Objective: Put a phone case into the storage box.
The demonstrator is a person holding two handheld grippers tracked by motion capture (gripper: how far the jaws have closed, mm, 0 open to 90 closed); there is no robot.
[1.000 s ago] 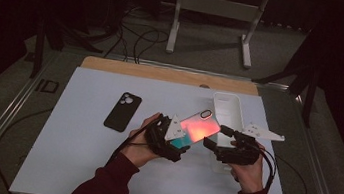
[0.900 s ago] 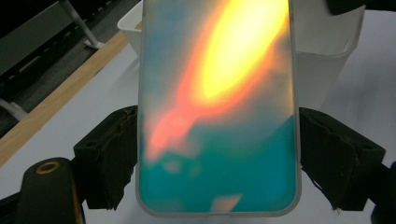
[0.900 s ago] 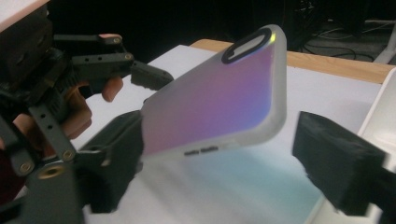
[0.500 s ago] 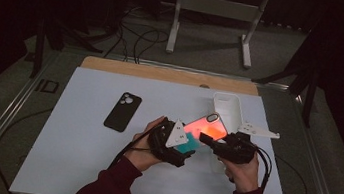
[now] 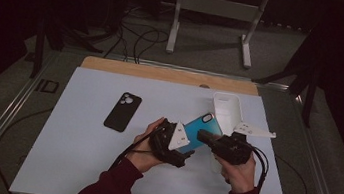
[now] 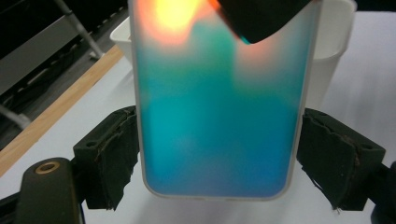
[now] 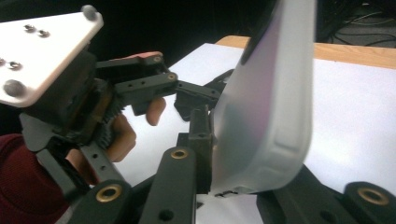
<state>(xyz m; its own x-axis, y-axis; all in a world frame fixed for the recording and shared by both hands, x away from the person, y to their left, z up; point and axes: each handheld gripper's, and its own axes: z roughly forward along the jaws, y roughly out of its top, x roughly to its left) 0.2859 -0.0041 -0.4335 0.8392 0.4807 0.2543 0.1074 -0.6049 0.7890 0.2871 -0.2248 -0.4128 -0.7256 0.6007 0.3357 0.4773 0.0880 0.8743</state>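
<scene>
above the white table [image 5: 75,165], the left gripper [image 5: 184,148] clamps a blue phone case [image 5: 202,131] by its long edges, holding it off the surface beside a white tray [image 5: 226,109]. the right gripper [image 5: 205,137], wide a second ago, has just been closing and now pinches the case's edge. with both tools gripping, a handover or flexing looks imminent. a black phone [image 5: 123,111] lies apart.

Teal-to-orange gradient on the frosted phone case [image 6: 215,116]; black phone [image 5: 123,111]; white tray [image 5: 227,107]; pale table [image 5: 78,140]; maroon sleeves [image 5: 112,190].
</scene>
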